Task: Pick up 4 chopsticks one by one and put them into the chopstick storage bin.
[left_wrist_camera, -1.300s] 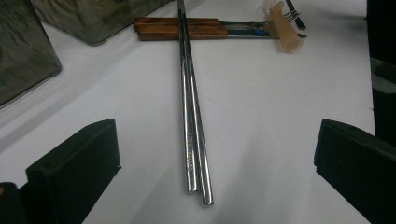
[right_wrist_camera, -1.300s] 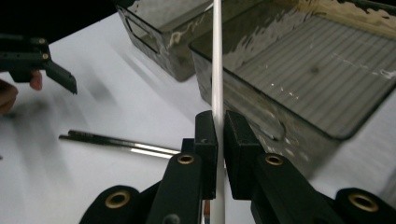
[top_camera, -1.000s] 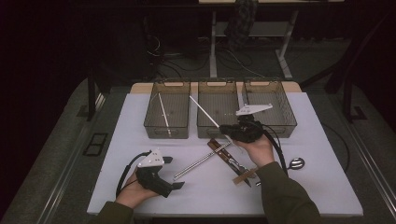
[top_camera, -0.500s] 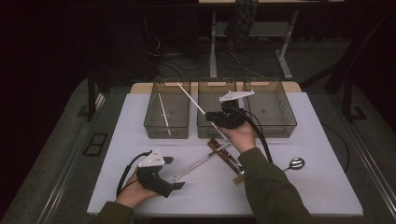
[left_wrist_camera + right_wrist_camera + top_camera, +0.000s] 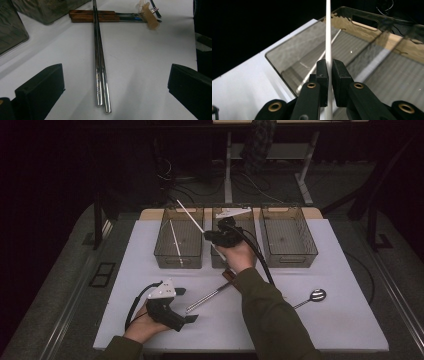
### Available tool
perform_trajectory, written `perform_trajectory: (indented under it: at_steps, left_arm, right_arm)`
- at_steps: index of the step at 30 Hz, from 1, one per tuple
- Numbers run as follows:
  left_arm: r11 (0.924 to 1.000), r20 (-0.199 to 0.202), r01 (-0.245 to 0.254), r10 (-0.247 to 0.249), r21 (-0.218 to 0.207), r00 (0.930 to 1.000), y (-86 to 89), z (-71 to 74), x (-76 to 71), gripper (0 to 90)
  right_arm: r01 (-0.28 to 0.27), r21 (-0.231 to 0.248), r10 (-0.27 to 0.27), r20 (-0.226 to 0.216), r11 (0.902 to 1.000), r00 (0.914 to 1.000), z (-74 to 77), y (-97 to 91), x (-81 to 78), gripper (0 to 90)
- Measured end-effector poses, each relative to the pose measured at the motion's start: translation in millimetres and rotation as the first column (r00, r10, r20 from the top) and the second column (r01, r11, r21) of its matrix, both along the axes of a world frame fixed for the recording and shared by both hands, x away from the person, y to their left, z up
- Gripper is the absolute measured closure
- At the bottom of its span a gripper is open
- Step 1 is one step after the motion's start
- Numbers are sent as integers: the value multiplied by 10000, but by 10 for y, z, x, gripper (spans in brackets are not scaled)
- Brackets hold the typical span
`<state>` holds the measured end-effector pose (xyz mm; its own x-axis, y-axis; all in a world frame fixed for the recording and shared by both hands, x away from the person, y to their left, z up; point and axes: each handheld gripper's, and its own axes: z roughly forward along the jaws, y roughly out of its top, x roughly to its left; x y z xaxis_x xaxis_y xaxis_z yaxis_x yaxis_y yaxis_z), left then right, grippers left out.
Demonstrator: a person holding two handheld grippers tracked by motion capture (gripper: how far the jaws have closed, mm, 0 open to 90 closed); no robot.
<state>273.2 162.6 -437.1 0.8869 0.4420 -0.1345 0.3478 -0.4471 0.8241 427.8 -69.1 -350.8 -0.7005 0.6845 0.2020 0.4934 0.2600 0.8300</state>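
Observation:
My right gripper (image 5: 209,236) is shut on a thin white chopstick (image 5: 190,215) that slants up and to the left above the bins. In the right gripper view the pads (image 5: 322,71) pinch this chopstick (image 5: 328,32) over the left clear bin (image 5: 287,60), where another white chopstick (image 5: 317,67) lies on the floor. My left gripper (image 5: 186,305) rests low at the near left, jaws open. A pair of metal chopsticks (image 5: 100,65) lies on the table between its jaws (image 5: 116,75), untouched.
Three clear bins stand in a row at the back: left (image 5: 165,255), middle (image 5: 250,220), right (image 5: 289,237). Wooden-handled utensils (image 5: 92,15) lie beyond the metal chopsticks. A metal spoon (image 5: 312,296) lies at the near right.
My right gripper has carried the white chopstick away from me and leftward, from near the middle bin's right to between the left and middle bins. The left gripper stayed put.

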Motion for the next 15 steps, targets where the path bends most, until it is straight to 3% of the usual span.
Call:
perform_trajectory:
  at_steps: [15]
  left_arm:
    - [9999,-53,94,-94,-91,9999,-1,0,2,0]
  right_arm:
    - [120,122,-120,17,9999,9999,1,501,245,836]
